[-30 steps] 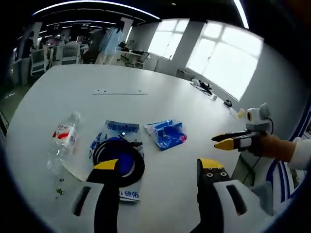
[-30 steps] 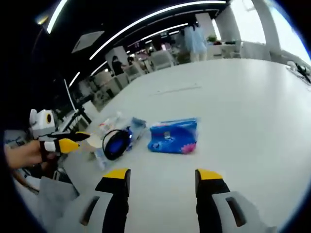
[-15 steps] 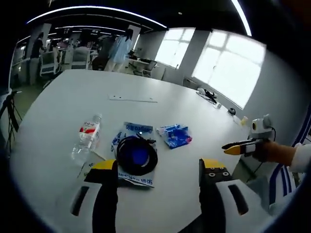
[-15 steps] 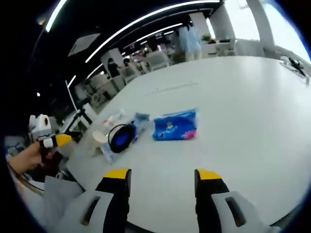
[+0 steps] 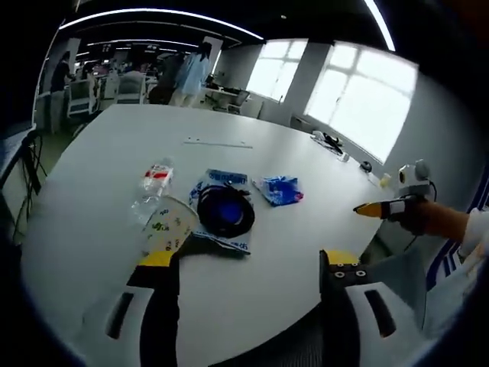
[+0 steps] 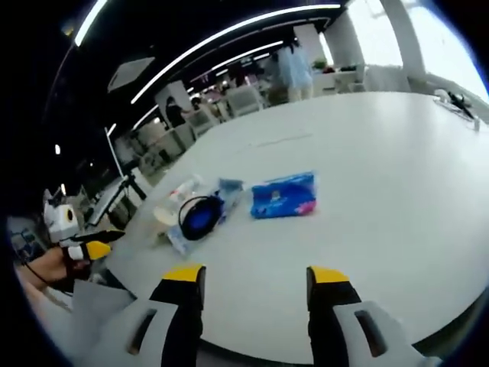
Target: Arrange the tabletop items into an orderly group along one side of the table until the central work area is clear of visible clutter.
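Both tongs (image 5: 248, 264) (image 6: 248, 275) have drawn back (jaws apart, empty) from the crinkly blue packet (image 6: 283, 196) on the smooth white table (image 6: 382, 153).

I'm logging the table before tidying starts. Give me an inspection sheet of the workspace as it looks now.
Surface: large white table, mostly bare.
Job's things: clear water bottle lying down; paper cup on its side beside it; black cable coil resting on a blue-and-white packet; blue pouch lying apart from them.
Clutter: small dark items at the far edge by the windows, too small to identify.
Grippers: left hand-held gripper and right hand-held gripper both open, holding nothing, short of the items.
Cables: the coil only.
Surroundings: open office with chairs, windows, ceiling light strips; a person stands beyond the table.
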A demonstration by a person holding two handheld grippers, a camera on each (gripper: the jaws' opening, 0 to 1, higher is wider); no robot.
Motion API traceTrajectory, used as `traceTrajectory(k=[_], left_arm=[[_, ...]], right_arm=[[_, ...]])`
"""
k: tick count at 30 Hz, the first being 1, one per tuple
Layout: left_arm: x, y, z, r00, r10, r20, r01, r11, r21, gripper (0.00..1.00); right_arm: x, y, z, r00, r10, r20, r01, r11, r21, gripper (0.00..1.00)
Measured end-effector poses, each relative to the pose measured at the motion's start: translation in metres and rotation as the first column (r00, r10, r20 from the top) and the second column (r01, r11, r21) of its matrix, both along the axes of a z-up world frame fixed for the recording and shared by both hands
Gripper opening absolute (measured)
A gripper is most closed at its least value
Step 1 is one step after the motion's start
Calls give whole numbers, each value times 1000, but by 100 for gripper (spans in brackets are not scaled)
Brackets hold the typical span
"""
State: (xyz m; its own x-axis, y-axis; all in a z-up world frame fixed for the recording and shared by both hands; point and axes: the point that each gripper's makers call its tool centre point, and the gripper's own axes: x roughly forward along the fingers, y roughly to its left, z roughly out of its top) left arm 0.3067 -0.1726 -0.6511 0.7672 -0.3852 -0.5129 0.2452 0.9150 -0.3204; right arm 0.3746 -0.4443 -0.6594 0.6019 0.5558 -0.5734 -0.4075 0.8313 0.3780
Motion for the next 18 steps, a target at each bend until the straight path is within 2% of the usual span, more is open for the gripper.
traceTrajectory(k=[9, 12, 18], left_arm=[[-7, 19, 4, 1000, 4, -6, -4, 1000, 31, 76], [-7, 22, 3, 1000, 28, -4, -28, 1000, 2, 76], [-7, 30, 5, 999, 38, -1, -38, 999, 18, 75]], right_arm=[[-24, 15, 9, 1000, 7, 0, -7, 999, 32, 52], [-27, 13, 7, 1000, -16, -11, 16, 998, 53, 52], [-29, 3, 5, 999, -48, -20, 49, 998, 45, 52]])
